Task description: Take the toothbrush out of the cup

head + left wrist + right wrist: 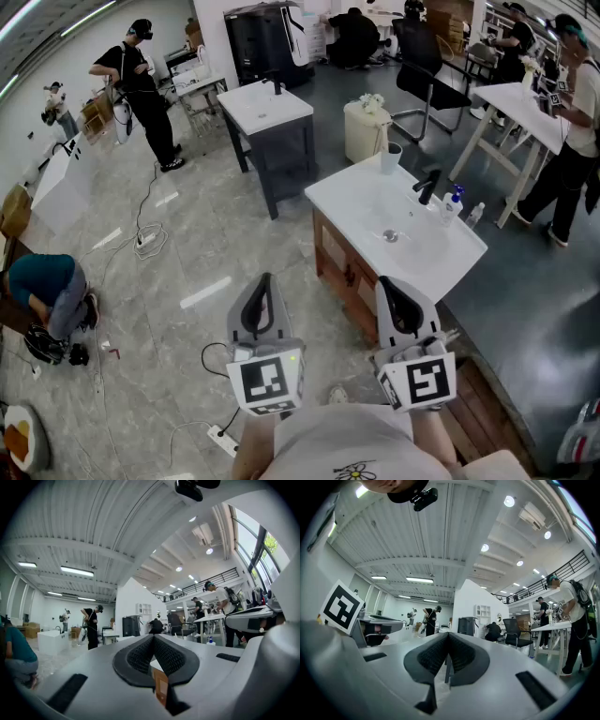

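Observation:
A pale cup (391,157) stands at the far end of the white sink counter (361,202), behind the black faucet (428,185). A thin stick seems to rise from the cup; whether it is the toothbrush is too small to tell. My left gripper (266,279) and right gripper (384,281) are held side by side low in the head view, well short of the counter and pointing level. The left gripper (153,637) is shut with nothing in it. The right gripper (448,634) also has its pads together and holds nothing.
A blue pump bottle (453,202) and a small bottle (475,214) stand right of the faucet. A second sink stand (265,105), a round white bin (366,131), a white table (525,103) and several people lie beyond. Cables and a power strip (222,438) lie on the floor.

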Demonstrator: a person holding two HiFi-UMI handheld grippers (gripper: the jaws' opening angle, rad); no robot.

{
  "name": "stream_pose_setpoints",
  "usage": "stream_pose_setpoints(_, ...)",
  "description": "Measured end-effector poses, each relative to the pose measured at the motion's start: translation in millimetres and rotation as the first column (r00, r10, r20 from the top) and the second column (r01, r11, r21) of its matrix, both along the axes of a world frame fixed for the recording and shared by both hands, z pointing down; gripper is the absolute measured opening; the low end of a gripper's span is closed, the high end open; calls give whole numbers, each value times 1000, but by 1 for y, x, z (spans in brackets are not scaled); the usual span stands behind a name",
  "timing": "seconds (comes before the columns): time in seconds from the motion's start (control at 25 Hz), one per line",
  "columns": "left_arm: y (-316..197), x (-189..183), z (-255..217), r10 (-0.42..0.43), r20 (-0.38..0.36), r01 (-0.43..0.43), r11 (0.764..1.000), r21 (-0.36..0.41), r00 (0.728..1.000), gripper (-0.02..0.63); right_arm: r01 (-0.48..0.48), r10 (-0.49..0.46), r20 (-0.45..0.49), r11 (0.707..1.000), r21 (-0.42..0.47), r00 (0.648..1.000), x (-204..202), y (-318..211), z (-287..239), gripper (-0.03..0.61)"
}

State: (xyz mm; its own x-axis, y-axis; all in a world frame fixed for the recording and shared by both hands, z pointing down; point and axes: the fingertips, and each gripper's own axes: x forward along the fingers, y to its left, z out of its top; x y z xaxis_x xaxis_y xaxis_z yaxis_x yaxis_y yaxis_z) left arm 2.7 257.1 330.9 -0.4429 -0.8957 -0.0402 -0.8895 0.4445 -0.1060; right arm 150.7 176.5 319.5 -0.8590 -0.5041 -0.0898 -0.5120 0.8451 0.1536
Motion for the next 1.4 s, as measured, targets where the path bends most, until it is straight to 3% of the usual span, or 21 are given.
stream_pose_setpoints(0.6,-15,5,-1,5,-23,-5,1000,13,1000,14,43,-39,43,995,-93,998,6,-21,10,11)
stream_pose_setpoints(0.96,-33,-2,9,-4,-45,4,1000,5,999,15,113,-112,10,986,-125,994,-2,-35,25,11)
stream_pose_setpoints(1.4,-140,-49,16,115,-62,-113,993,33,991,15,-18,22,33,993,-120,999,-27,-132,25,11)
